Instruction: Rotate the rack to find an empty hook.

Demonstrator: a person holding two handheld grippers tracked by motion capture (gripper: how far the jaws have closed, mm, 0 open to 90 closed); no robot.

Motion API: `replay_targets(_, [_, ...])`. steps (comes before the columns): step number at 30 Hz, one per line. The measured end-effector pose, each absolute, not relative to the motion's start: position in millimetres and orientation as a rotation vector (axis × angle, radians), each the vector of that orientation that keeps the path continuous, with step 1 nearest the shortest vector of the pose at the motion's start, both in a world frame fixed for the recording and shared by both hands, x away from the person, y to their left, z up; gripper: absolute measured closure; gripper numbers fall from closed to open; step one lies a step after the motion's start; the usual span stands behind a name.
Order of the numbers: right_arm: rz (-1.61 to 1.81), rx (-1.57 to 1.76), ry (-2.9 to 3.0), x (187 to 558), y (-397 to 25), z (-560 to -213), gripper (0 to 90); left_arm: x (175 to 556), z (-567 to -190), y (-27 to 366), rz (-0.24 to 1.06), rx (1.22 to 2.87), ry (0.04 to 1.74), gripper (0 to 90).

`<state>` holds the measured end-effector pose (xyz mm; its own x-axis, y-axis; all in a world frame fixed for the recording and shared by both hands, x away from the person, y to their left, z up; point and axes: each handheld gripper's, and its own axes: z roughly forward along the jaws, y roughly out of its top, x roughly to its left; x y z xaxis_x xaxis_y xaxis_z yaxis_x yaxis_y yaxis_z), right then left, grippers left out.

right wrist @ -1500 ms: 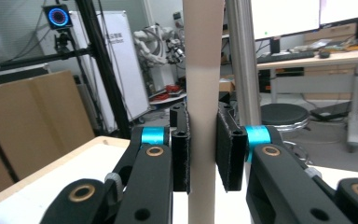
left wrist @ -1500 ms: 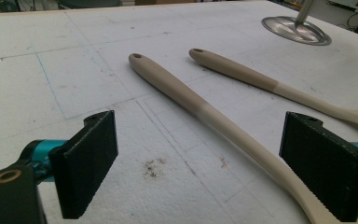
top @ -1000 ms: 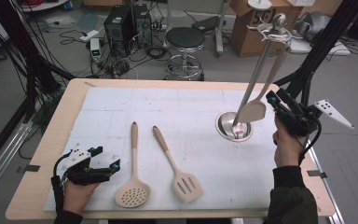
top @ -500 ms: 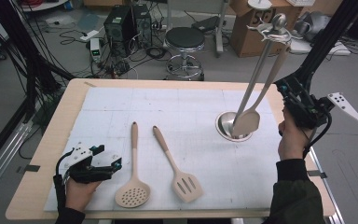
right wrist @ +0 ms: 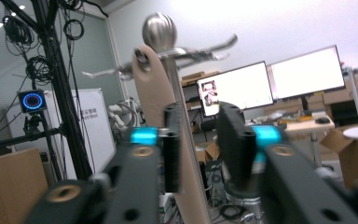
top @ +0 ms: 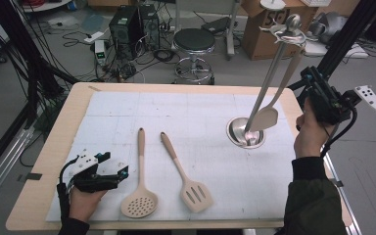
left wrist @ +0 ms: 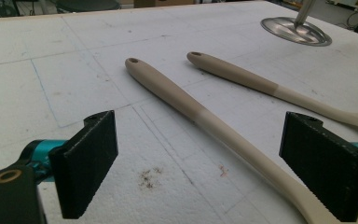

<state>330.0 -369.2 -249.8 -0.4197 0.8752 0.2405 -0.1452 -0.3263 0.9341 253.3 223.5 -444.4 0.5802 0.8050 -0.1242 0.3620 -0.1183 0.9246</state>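
A steel utensil stand (top: 240, 133) rises from the right of the white mat, and a beige spatula (top: 264, 119) hangs from a hook at its top. My right gripper (top: 307, 81) is held up in the air just right of the spatula's handle, open. In the right gripper view the handle (right wrist: 151, 79) hangs beyond my right gripper (right wrist: 200, 140), behind its left jaw, under the stand's ball (right wrist: 159, 29). A round skimmer (top: 139, 203) and a slotted turner (top: 195, 196) lie flat on the mat. My left gripper (top: 120, 171) rests open beside the skimmer, whose handle (left wrist: 191, 109) runs between my left gripper's (left wrist: 196, 168) jaws.
The white foam mat (top: 127, 112) covers most of the wooden table. Beyond the table's far edge stand a black stool (top: 194, 41), a computer tower (top: 127, 24) and a cardboard box (top: 264, 24). A black tripod leg (top: 345, 34) slants up at the right.
My right gripper has drawn back to the right and upward, away from the hanging spatula. The spatula stays on the stand's hook. The left gripper has not moved.
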Motion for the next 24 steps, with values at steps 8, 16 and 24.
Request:
replay_targets(8, [1.848, 1.011, 1.164, 335.7, -365.2, -239.7, 89.3, 252.1, -443.9, 225.3, 0.502, 1.709, 0.969, 12.0])
replay_targets(16, [1.868, 1.021, 1.154, 347.0, -362.6, -227.2, 89.7, 252.7, -444.3, 226.8, 0.497, 1.709, 0.971, 12.4])
replay_targets(24, [1.893, 1.033, 1.150, 354.1, -358.1, -223.2, 89.7, 252.5, -443.5, 228.6, 0.498, 1.706, 0.970, 12.4])
